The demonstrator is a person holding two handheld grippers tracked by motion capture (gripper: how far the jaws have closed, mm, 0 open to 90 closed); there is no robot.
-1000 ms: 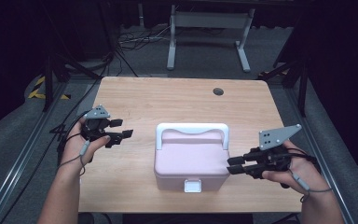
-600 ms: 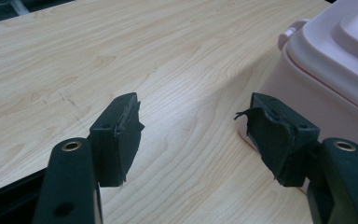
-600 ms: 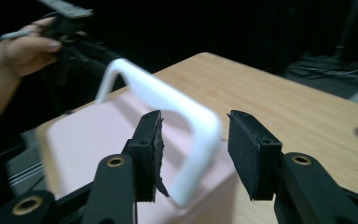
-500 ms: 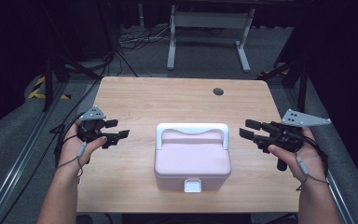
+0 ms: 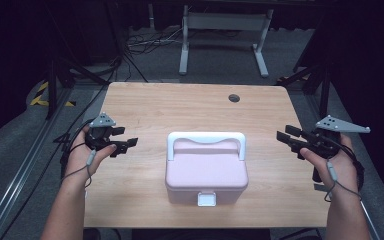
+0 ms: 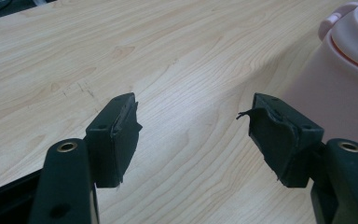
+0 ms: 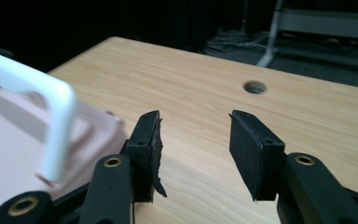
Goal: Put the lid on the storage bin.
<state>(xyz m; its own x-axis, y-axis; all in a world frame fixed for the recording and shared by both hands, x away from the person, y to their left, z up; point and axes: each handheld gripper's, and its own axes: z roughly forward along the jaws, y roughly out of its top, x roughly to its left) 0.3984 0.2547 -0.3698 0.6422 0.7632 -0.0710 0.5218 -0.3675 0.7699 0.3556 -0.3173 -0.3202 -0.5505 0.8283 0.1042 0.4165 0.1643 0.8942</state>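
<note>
**High view: box centred, both grippers off to its sides**

High view puts the pink box (image 5: 206, 172) at the middle of my counter (image 5: 180, 107), a little toward the 6 o'clock edge. Its white handle (image 5: 206, 139) lies along the lid's 12 o'clock side, and a white latch (image 5: 206, 200) sits on the wall facing 6 o'clock.

I have the left gripper (image 5: 122, 143) at 9 o'clock of the box, over the counter and apart from the box, pointing toward 3 o'clock. From the left gripper view its fingers (image 6: 116, 137) are spread wide with bare wood between them, pinching nothing. The box wall fills the far right of that view, near the right finger but not touching it as far as I can tell.

I have the right gripper (image 5: 287, 137) at 3 o'clock of the box, near the counter's edge, pointing toward 9 o'clock. From the right gripper view its fingers (image 7: 254, 151) are also spread with nothing in them. The handle stands up at the left of that view, and a round hole (image 7: 254, 87) in the counter lies beyond the fingertips.
</note>
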